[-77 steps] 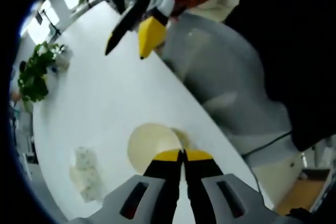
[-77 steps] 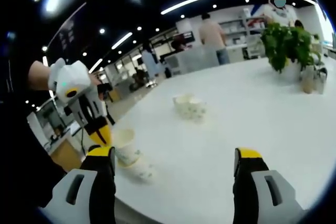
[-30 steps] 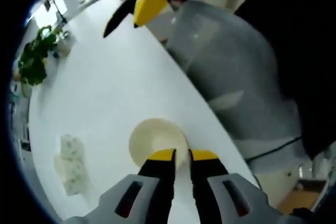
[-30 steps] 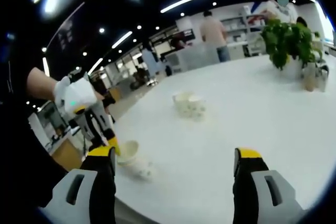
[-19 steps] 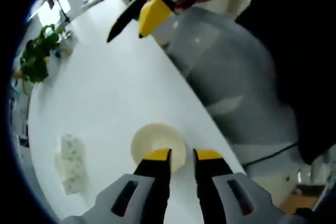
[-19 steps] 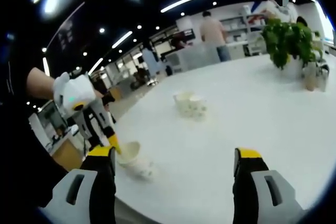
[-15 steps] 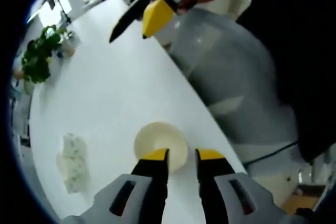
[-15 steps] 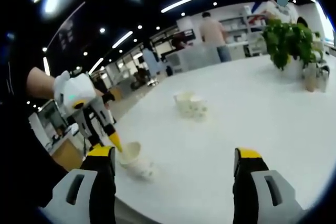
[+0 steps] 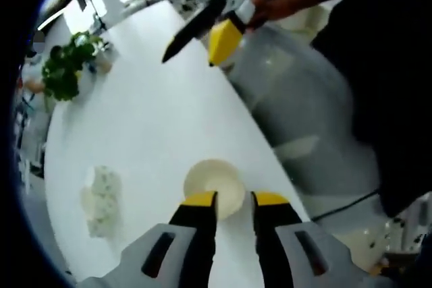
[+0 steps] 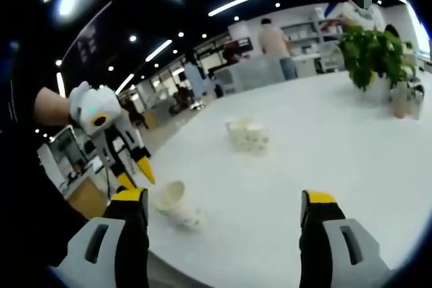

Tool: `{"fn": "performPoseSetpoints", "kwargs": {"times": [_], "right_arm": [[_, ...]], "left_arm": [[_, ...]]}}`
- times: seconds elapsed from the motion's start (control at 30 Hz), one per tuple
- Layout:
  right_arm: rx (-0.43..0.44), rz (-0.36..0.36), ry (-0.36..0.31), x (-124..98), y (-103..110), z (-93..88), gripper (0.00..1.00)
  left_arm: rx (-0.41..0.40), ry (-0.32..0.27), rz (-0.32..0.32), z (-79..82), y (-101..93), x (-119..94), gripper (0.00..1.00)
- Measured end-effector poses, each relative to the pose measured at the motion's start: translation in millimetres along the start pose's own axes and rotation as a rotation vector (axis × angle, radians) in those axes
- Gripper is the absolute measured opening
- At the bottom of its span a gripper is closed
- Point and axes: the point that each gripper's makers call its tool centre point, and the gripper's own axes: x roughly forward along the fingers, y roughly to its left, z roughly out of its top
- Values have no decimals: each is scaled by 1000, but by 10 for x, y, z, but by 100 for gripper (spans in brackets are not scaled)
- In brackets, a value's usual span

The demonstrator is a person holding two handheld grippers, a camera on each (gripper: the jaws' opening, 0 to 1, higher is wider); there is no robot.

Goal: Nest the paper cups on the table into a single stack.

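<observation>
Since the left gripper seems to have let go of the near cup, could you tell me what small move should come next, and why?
Probably reach the open right gripper toward the far cluster of cups. The left gripper is open above the near cup, which lies tilted near the table edge, so more cups must come to it.

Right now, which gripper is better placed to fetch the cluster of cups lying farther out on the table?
Probably the right gripper. Its jaws stand open and empty, aimed across the table at the far cup cluster. The left gripper hangs open just above the near cup stack, off to one side of the cluster.
</observation>
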Motion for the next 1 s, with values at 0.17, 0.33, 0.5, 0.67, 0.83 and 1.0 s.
{"fn": "performPoseSetpoints", "kwargs": {"times": [0.17, 0.33, 0.5, 0.67, 0.83, 1.0], "right_arm": [[-5, 9, -1, 19, 19, 16, 91], [-19, 14, 0, 19, 21, 43, 90], [-49, 22, 32, 28, 42, 39, 88], [-90, 24, 51, 24, 100, 115, 87], [-115, 17, 60, 26, 168, 176, 86], [-120, 11, 57, 33, 232, 210, 86]], "left_arm": [[-63, -37, 40, 35, 47, -34, 18], [-103, -85, 121, 110, 183, -122, 17], [-198, -151, 173, 142, 254, -232, 22], [-259, -209, 235, 107, 266, -321, 30], [-319, -263, 280, 75, 236, -374, 42], [-370, -293, 331, -14, 201, -433, 56]]}}
